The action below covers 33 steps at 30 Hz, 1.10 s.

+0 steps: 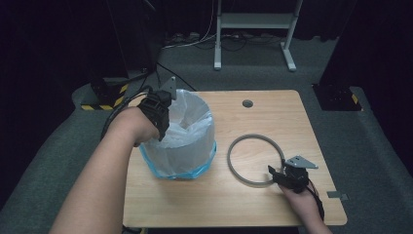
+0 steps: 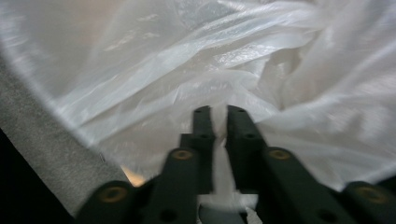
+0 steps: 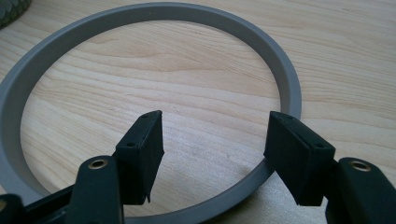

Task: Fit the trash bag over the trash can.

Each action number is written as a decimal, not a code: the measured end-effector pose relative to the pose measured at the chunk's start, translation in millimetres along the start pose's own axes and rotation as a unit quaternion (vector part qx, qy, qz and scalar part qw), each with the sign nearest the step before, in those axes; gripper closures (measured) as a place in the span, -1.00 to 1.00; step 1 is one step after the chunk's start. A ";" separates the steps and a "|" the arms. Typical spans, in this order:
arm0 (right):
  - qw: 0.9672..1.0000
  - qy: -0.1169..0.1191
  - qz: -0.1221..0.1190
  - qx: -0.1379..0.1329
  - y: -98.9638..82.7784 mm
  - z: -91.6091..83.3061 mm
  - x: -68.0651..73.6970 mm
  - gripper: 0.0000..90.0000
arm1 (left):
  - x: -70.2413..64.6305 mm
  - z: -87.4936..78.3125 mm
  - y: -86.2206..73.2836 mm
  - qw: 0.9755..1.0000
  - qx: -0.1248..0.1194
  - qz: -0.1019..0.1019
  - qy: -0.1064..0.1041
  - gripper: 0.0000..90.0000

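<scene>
A bin lined with a thin white plastic bag [image 1: 187,141] stands on the left of the wooden table [image 1: 272,112]; the bag's blue edge hangs low around its base. My left gripper [image 1: 162,130] is at the bin's left rim, shut on a fold of the bag. In the left gripper view its jaws [image 2: 219,114] stand nearly together, with the white bag [image 2: 187,60] pinched between them. A grey ring [image 1: 256,136] lies flat on the right half of the table. My right gripper [image 1: 275,173] is open over the ring's near edge, and its jaws [image 3: 215,135] straddle the grey ring [image 3: 163,10] without touching it.
A round cable hole [image 1: 247,103] sits at the table's back edge. A small grey tag [image 1: 337,195] lies at the front right corner. Beyond the table are a white stand's legs [image 1: 253,29], floor cables and yellow-black striped bases [image 1: 104,95].
</scene>
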State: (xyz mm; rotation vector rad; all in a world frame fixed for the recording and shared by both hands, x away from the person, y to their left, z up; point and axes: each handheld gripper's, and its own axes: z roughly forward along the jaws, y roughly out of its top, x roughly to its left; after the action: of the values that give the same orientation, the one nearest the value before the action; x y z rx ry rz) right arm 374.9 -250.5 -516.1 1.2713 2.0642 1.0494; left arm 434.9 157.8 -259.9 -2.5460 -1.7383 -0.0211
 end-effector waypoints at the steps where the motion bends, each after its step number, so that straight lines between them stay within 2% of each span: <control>1: 1.000 0.000 -0.001 -0.001 -0.1 0.0 -0.5 -0.19 | -0.5 6.8 3.0 1.000 0.008 0.003 0.002 0.98; 3: 1.000 0.000 0.001 0.001 -0.4 -0.5 -1.1 -0.19 | -1.0 15.2 6.9 1.000 0.016 0.007 0.006 0.99; 8: 1.000 -0.002 0.003 0.000 -0.7 -0.3 -2.8 -0.19 | -3.1 22.1 10.4 0.999 0.030 0.015 0.002 0.98; 10: 1.000 -0.002 0.003 -0.003 -0.5 -0.6 -3.3 -0.19 | -3.7 17.2 11.3 1.000 0.019 0.012 -0.005 0.62; 11: 1.000 -0.002 0.003 -0.003 -0.5 -0.7 -3.5 -0.19 | -4.8 13.3 11.5 1.000 0.015 0.014 -0.008 0.52; 13: 1.000 -0.001 0.004 -0.002 -0.5 -0.7 -3.4 -0.19 | -7.4 2.4 12.2 1.000 -0.004 0.015 -0.009 0.38; 15: 1.000 -0.002 0.003 -0.002 -0.4 -0.6 -2.5 -0.18 | -10.2 -10.9 14.0 0.999 -0.032 0.011 -0.012 0.38; 18: 1.000 -0.001 0.000 0.000 -0.2 0.1 -1.2 -0.19 | -16.1 -28.1 19.1 0.996 -0.080 0.005 -0.036 0.39; 20: 1.000 -0.001 0.000 0.001 -0.6 0.7 -1.2 -0.19 | -23.7 -30.5 25.2 0.995 -0.087 0.011 -0.044 0.38; 23: 1.000 -0.003 -0.002 0.001 -0.5 0.4 -1.8 -0.19 | -38.0 -24.1 36.1 0.995 -0.088 0.035 -0.038 0.34; 25: 1.000 -0.004 0.001 -0.001 -0.2 -0.9 -2.6 -0.19 | -43.1 -15.5 42.2 0.994 -0.081 0.039 -0.054 0.35; 31: 1.000 -0.005 0.005 -0.003 -1.0 -3.1 -5.2 -0.19 | -48.6 16.5 52.2 0.997 -0.054 0.040 -0.049 0.38; 33: 1.000 -0.006 0.004 -0.004 -0.8 -3.4 -5.6 -0.19 | -47.8 25.9 53.5 0.997 -0.048 0.038 -0.056 0.37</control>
State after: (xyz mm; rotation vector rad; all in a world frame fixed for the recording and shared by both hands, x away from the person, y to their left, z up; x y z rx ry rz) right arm 374.4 -257.0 -514.7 1.2806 2.0458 1.0505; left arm 466.7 95.4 -290.1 -2.7303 -1.7155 0.0433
